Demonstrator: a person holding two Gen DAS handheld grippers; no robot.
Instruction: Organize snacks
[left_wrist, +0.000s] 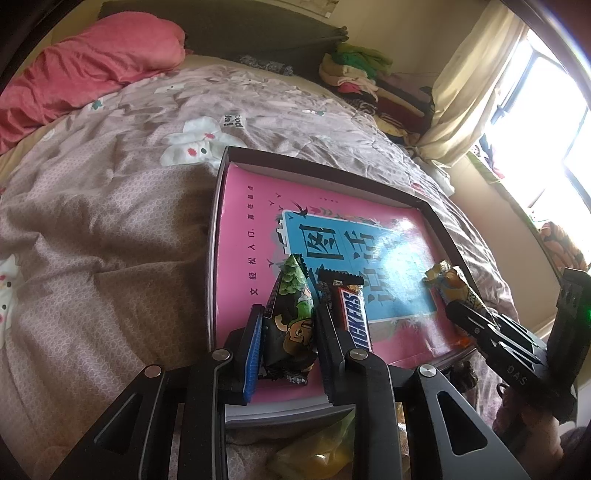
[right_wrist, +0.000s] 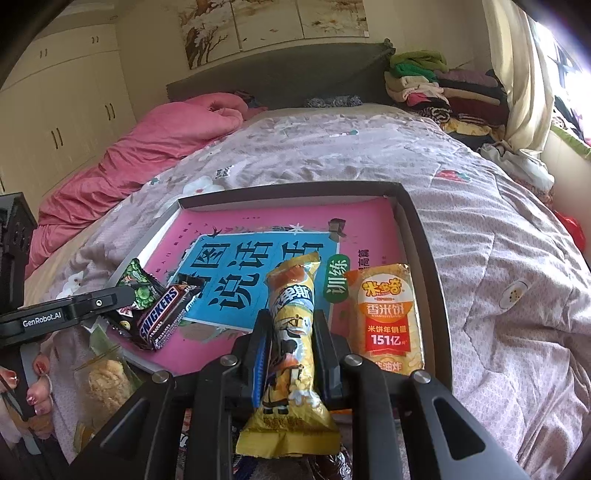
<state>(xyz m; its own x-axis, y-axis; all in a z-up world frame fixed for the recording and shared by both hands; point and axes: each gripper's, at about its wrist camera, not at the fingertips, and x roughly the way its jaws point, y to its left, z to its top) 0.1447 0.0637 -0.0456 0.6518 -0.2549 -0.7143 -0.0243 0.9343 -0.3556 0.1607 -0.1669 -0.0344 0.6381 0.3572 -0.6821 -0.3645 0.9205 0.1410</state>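
Crinkled yellow snack packet (right_wrist: 291, 354)

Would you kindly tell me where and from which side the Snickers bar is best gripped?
Grip the Snickers bar across its narrow width, near the middle. Come from above: it lies flat on the pink book, its long sides offering parallel faces. The green packet lies close along one side, so that finger has little room.
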